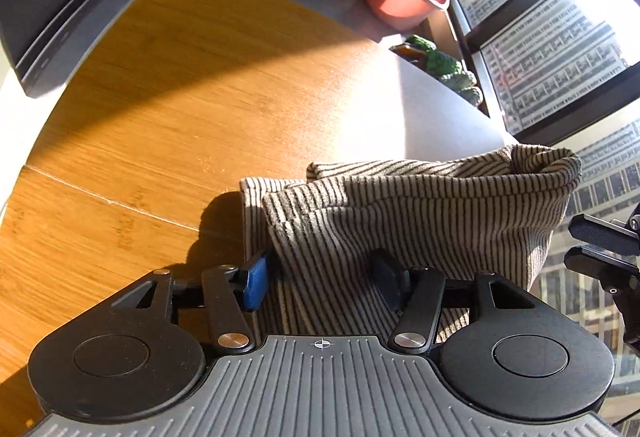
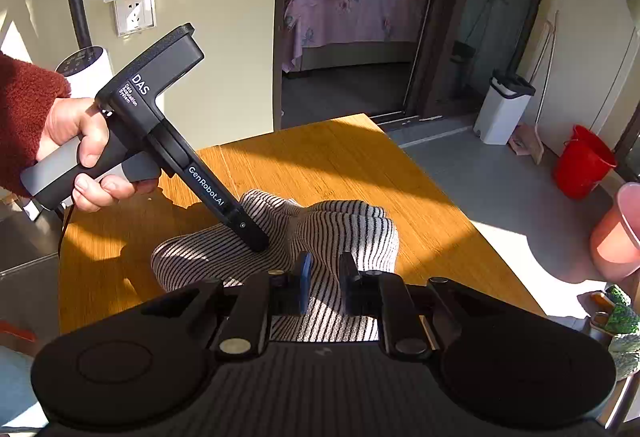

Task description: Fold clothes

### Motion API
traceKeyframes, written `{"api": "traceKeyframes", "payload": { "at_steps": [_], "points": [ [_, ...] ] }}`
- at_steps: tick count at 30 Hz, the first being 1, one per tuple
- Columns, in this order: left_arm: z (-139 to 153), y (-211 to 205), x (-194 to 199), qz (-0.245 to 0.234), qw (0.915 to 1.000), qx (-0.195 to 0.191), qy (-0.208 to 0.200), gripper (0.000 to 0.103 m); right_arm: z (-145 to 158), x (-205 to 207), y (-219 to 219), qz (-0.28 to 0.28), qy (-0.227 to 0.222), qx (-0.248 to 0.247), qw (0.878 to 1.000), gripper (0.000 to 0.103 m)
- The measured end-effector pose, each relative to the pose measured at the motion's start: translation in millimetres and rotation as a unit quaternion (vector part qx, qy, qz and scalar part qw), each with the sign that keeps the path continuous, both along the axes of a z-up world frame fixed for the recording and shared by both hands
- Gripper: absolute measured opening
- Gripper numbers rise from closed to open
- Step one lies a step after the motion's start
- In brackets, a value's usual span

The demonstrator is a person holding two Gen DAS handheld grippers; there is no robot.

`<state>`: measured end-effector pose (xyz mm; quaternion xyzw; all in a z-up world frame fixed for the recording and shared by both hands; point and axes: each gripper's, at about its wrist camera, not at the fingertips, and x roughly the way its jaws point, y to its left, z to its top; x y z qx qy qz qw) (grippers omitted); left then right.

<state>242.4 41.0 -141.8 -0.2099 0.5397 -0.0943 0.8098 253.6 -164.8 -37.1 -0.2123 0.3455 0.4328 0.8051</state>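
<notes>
Your left gripper [image 1: 320,283] has its fingers spread wide, with the striped garment [image 1: 400,221] bunched between them; the blue pad [image 1: 256,285] stands clear of the cloth on one side, and the other pad is pressed against a fold, so nothing is pinched. The garment sits on the wooden surface [image 1: 160,141], one edge lifted into an open loop toward the window side.

From the right wrist view, your right gripper [image 2: 324,283] has its fingers narrow, a small gap between them, hovering over the striped garment [image 2: 340,233]; you cannot tell from here whether they touch the cloth. Your left hand [image 2: 86,153], in a red fleece sleeve [image 2: 24,117], grips the handle of the left gripper, whose tip presses down into the middle of the crumpled garment. The garment lies near the front edge of the surface [image 2: 360,165], in sunlight. A red bucket [image 2: 584,161] and a pink bucket [image 2: 616,237] stand on the floor beside the surface.
</notes>
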Motion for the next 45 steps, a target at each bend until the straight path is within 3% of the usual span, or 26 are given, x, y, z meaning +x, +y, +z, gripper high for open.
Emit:
{"api": "traceKeyframes", "payload": {
  "at_steps": [3, 6, 8, 10, 17, 25, 28, 33, 37, 45],
  "points": [
    [0, 1, 0, 0.006, 1.0, 0.001, -0.002, 0.067, -28, 39, 3, -0.074, 0.082, 0.01, 0.994, 0.014],
    [-1, 2, 1, 0.013, 0.9999, 0.001, -0.003, 0.07, -69, 81, -13, -0.187, 0.212, 0.034, 0.959, 0.013],
    [0, 2, 2, 0.016, 0.9999, 0.003, -0.005, 0.07, -86, 96, -25, -0.231, 0.267, 0.068, 0.933, 0.014],
    [5, 3, 5, 0.01, 0.9998, 0.013, -0.011, 0.067, -92, 101, -30, -0.25, 0.295, 0.083, 0.919, 0.014],
    [26, -21, 21, -0.075, 0.9943, 0.05, -0.057, 0.062, -89, 101, -22, -0.245, 0.291, 0.063, 0.923, 0.014],
    [42, -53, 40, -0.173, 0.9753, 0.091, -0.103, 0.059, -78, 91, -21, -0.231, 0.249, 0.064, 0.938, 0.017],
    [26, -63, 46, -0.182, 0.9715, 0.117, -0.098, 0.062, -59, 87, -20, -0.224, 0.199, 0.07, 0.952, 0.017],
    [22, -57, 49, -0.183, 0.9731, 0.11, -0.087, 0.063, -26, 81, -18, -0.21, 0.114, 0.079, 0.968, 0.017],
    [21, -57, 49, -0.183, 0.9726, 0.113, -0.088, 0.063, -78, 105, -4, -0.246, 0.203, 0.045, 0.947, 0.017],
    [19, -57, 47, -0.182, 0.9724, 0.114, -0.091, 0.063, -85, 102, -6, -0.255, 0.194, 0.059, 0.945, 0.018]
  ]
}}
